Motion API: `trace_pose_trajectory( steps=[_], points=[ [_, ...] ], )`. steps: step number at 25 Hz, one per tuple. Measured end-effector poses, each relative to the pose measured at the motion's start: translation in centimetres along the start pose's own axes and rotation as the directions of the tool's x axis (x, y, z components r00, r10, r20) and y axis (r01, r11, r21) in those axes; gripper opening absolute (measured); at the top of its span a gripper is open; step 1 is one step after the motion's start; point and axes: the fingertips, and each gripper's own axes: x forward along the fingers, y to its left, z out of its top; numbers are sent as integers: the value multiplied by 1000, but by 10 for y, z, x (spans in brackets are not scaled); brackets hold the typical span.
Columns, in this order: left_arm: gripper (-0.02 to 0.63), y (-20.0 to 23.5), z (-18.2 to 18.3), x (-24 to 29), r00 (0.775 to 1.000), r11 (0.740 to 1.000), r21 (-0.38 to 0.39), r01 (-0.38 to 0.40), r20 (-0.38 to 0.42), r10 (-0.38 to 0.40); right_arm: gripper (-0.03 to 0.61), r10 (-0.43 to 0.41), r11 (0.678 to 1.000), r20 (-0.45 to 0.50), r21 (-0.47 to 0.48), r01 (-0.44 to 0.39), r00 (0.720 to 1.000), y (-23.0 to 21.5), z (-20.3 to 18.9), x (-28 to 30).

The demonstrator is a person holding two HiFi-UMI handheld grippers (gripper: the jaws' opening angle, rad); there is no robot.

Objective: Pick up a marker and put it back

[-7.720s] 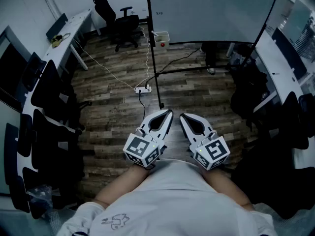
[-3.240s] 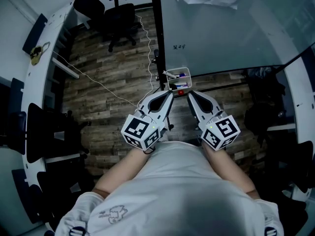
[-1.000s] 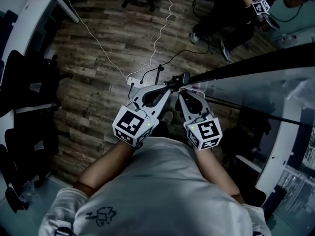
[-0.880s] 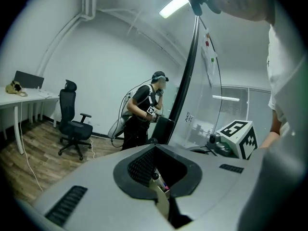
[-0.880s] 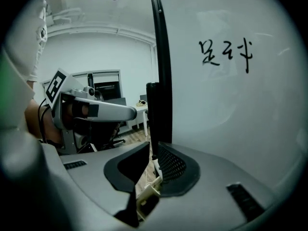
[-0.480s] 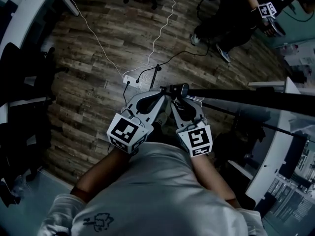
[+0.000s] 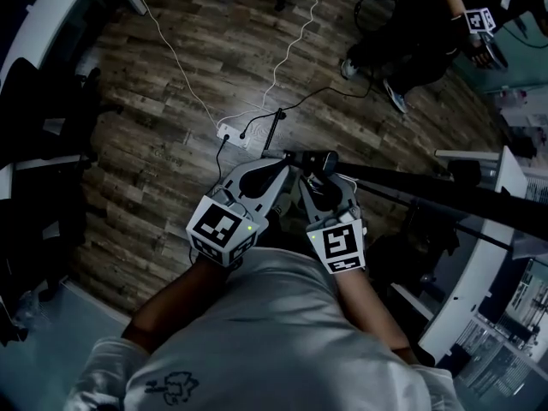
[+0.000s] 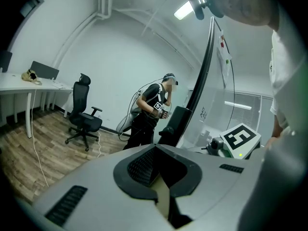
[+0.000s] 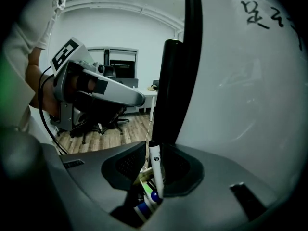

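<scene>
A white marker (image 9: 155, 170) with a dark top stands upright between the jaws of my right gripper (image 9: 155, 146). The jaws sit close against its upper end. Its lower end reaches down among other markers (image 9: 147, 192), green and blue, in a holder below. In the head view the right gripper (image 7: 306, 178) is tucked against the black frame (image 7: 318, 157) of the whiteboard, and the holder is hidden. My left gripper (image 7: 287, 163) hovers just left of it, shut and empty (image 8: 155, 148).
The whiteboard (image 9: 240, 81) fills the right side, and from above it is an edge-on dark bar (image 7: 428, 187). Another person (image 7: 411, 32) stands beyond it. A power strip (image 7: 229, 133) with cables lies on the wood floor. An office chair (image 8: 84, 121) and a desk (image 8: 29, 83) stand to the left.
Over the earlier frames both grippers came up to the whiteboard's frame and marker holder. In the last second they have stayed there while the head view shifted slightly.
</scene>
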Motion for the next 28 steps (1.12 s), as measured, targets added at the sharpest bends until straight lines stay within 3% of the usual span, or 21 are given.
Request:
trace_pose_trajectory(
  steps=[9, 17, 23, 28],
  points=[
    [5, 5, -4, -5, 1000, 999, -40, -16, 2, 16, 84, -29, 997, -11, -71, 28, 1000, -2, -4, 3],
    [5, 11, -4, -20, 1000, 1000, -27, -9, -1, 9, 77, -77, 995, 41, -55, 79, 996, 0, 9, -5],
    [5, 3, 7, -25, 999, 999, -24, 47, 5, -47, 75, -144, 988, 77, 67, 139, 987, -12, 13, -21],
    [5, -8, 13, -30, 994, 994, 2, 105, -1, -105, 75, -206, 963, 109, 200, 181, 973, -19, 12, -38]
  ],
)
